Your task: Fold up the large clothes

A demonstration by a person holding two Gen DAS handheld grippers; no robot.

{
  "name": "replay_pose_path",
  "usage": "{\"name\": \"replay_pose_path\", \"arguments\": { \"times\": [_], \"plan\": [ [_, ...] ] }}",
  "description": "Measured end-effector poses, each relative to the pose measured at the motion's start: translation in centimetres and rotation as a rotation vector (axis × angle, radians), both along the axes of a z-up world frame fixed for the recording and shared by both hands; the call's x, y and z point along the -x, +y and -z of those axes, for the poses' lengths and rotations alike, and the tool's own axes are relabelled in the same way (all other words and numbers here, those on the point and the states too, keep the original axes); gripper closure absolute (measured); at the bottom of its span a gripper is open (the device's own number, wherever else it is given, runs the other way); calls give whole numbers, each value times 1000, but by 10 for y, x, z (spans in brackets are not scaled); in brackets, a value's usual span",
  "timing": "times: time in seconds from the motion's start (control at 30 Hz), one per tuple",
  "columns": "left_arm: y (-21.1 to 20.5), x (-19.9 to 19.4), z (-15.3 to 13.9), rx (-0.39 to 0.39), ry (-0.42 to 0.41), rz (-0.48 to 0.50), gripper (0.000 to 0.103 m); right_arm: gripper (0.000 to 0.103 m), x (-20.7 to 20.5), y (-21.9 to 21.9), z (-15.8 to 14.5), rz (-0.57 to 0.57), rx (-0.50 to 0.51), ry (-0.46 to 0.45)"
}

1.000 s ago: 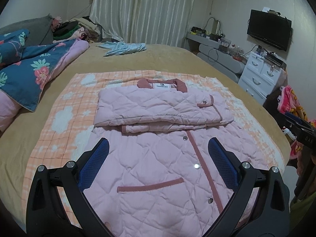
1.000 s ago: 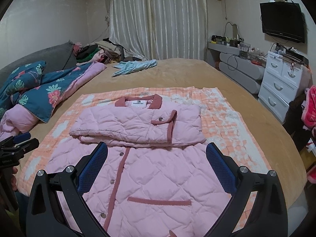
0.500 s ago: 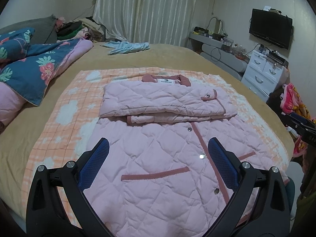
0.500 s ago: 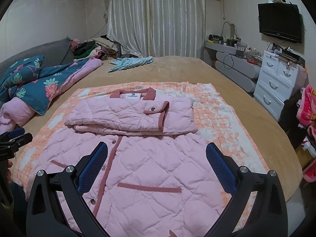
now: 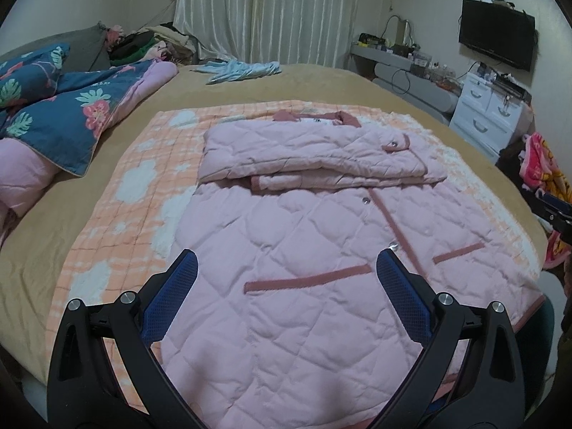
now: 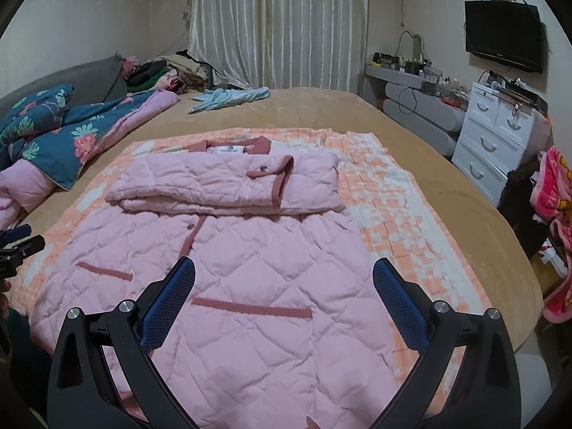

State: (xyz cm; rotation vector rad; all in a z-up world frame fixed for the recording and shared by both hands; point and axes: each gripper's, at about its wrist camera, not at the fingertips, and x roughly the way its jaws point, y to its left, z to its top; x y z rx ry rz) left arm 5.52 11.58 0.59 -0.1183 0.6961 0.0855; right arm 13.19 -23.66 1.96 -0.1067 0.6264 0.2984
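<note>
Lying flat on an orange checked blanket [image 5: 118,221] atop the bed [image 6: 411,150], the quilted pink coat [image 5: 304,250] has both sleeves folded across its chest. Only the right view shows its neck label. Left gripper [image 5: 286,268] and right gripper [image 6: 284,273] hover wide open, empty, blue pads textured.

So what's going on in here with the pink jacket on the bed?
A person is folding a pink quilted jacket laid on an orange checked blanket on the bed. Both sleeves are already folded across the chest. The left hand-held gripper and the right hand-held gripper are both open above the hem end, holding nothing. The bottom half is not yet folded up.
</note>
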Motion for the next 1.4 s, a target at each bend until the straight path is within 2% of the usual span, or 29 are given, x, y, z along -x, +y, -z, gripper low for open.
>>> {"name": "replay_pose_path", "arguments": {
  "times": [0.67, 0.97, 1.2, 1.4],
  "plan": [
    [34, 15, 53, 14, 108, -58, 9, 4, -5, -30, 59, 41, 50, 117],
    [45, 24, 74, 13, 162, -69, 9, 4, -7, -52, 85, 62, 65, 204],
    [54, 33, 87, 40, 198, -79, 9, 4, -3, -62, 106, 47, 87, 275],
    [65, 43, 96, 99, 233, -89, 9, 4, -1, -65, 117, 19, 89, 337]
  ]
}}
